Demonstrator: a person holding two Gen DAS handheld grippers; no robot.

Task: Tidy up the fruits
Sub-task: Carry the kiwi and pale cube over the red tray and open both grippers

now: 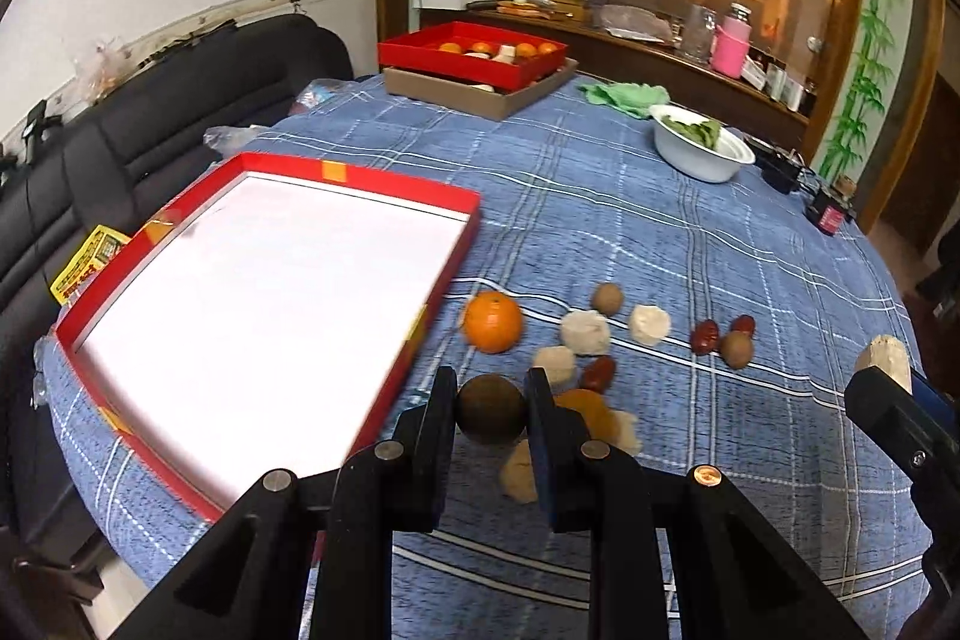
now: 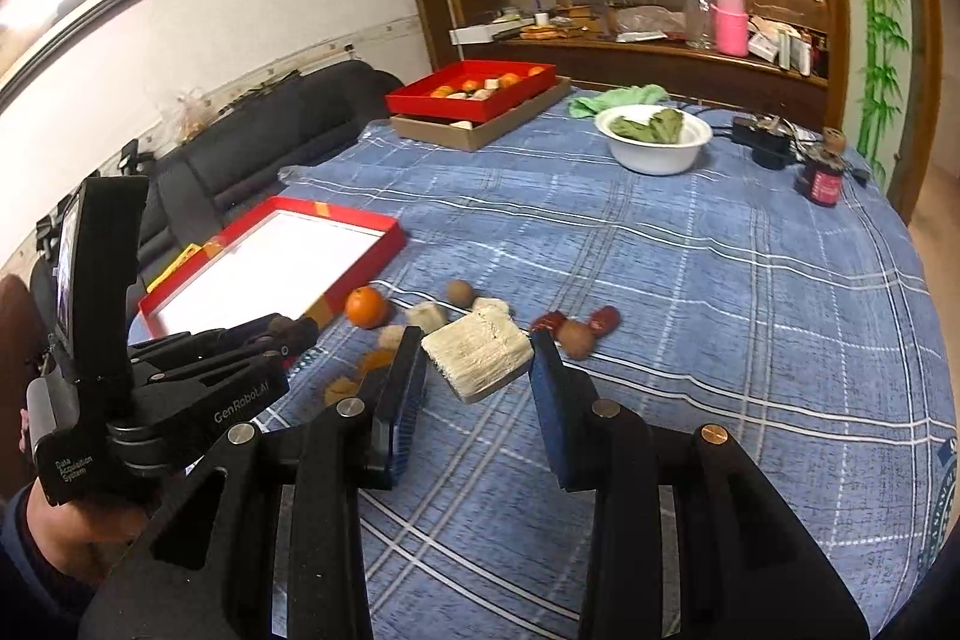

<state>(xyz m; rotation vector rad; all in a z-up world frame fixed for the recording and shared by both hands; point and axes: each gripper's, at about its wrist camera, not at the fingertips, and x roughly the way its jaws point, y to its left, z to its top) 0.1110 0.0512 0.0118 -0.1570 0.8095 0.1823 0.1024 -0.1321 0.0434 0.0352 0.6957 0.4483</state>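
A blue plaid tablecloth (image 1: 690,244) carries an empty red tray (image 1: 264,304), with 1 orange (image 1: 492,322) just beside it. The right gripper (image 2: 477,358) clamps a pale ridged block (image 2: 477,355), perhaps a pastry. The left gripper (image 1: 491,409) pinches a dark round fruit (image 1: 489,409) above the cloth, near the tray's edge.

Loose fruits, an orange (image 1: 492,321), brown round ones and red dates (image 1: 704,337), lie scattered on blue cloth beside an empty red tray (image 1: 462,244).
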